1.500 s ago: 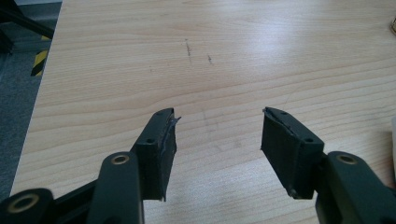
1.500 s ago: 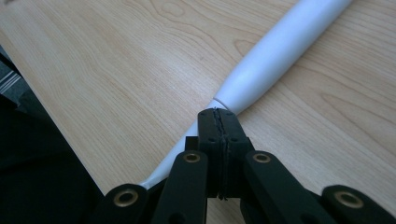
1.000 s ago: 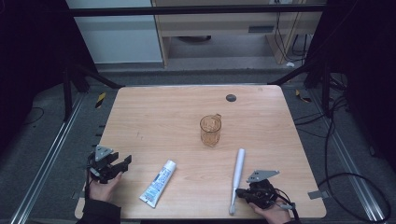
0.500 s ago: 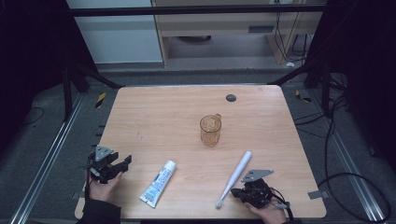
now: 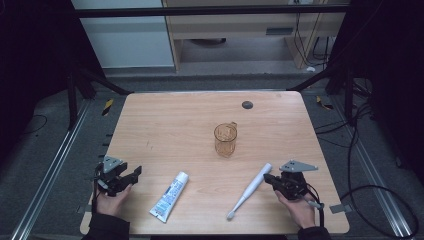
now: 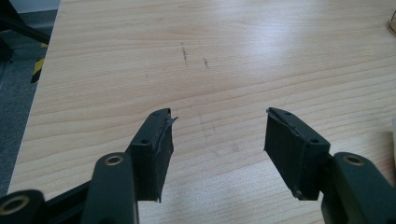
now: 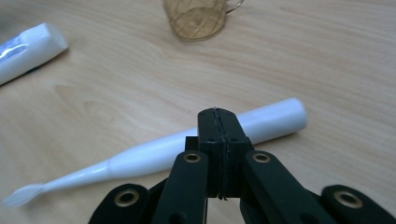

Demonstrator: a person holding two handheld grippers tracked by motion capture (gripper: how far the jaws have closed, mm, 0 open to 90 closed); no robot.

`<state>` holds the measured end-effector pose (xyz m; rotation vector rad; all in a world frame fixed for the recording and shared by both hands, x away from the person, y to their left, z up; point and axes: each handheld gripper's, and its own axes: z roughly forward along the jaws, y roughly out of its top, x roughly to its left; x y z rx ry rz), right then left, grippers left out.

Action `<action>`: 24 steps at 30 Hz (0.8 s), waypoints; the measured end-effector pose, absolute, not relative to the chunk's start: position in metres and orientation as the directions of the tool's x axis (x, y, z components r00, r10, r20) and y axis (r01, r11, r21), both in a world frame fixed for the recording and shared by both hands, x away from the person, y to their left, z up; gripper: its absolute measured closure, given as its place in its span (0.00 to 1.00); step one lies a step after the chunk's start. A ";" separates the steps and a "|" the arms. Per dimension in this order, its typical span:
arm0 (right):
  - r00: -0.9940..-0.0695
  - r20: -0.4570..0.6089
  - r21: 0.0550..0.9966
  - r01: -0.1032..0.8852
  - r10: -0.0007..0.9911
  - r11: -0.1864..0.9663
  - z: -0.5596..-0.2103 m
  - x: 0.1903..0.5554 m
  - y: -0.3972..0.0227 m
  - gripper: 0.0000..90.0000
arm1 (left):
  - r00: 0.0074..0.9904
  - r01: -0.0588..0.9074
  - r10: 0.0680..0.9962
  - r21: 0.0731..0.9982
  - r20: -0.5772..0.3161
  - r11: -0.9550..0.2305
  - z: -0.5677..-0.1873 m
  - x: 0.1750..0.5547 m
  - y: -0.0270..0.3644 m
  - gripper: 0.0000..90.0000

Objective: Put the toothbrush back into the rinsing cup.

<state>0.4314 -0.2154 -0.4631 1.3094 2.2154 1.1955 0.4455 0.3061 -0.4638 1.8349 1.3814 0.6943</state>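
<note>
1. Lying flat on the desk (image 5: pixel 165 125) near its front right corner, the white toothbrush (image 5: pixel 248 191) points its bristles toward the front edge.
2. Right gripper (image 5: pixel 278 183) sits just beside the handle, jaws pressed together with nothing between them, so no grip is made.
3. Left gripper (image 5: pixel 131 176) waits near the front left corner, jaws wide and empty.
4. Toothpaste tube (image 5: pixel 169 197) rests between them; the amber cup (image 5: pixel 225 139) stands mid-desk, empty.
5. Judging by this, lifting the brush and reaching the cup are both undone.
</note>
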 end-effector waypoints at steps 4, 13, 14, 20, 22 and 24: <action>-0.501 0.153 0.782 0.588 0.852 0.206 -0.468 0.448 -0.218 1.00 | 0.282 0.573 0.959 0.803 -0.007 -0.163 -0.464 0.446 0.306 0.45; -0.480 0.133 0.777 0.593 0.867 0.210 -0.476 0.479 -0.212 1.00 | 0.287 0.574 0.958 0.801 -0.001 -0.171 -0.464 0.446 0.305 0.45; -0.479 0.132 0.773 0.598 0.868 0.212 -0.477 0.482 -0.211 1.00 | 0.286 0.574 0.958 0.801 -0.002 -0.170 -0.464 0.446 0.305 0.45; -0.473 0.097 0.752 0.612 0.876 0.247 -0.483 0.485 -0.210 1.00 | 0.287 0.575 0.958 0.800 -0.002 -0.171 -0.464 0.447 0.305 0.46; -0.472 0.093 0.750 0.612 0.877 0.250 -0.483 0.485 -0.212 1.00 | 0.288 0.575 0.958 0.800 -0.001 -0.172 -0.464 0.447 0.304 0.45; -0.470 0.085 0.747 0.614 0.879 0.256 -0.484 0.484 -0.212 1.00 | 0.290 0.573 0.957 0.801 -0.001 -0.172 -0.464 0.446 0.304 0.46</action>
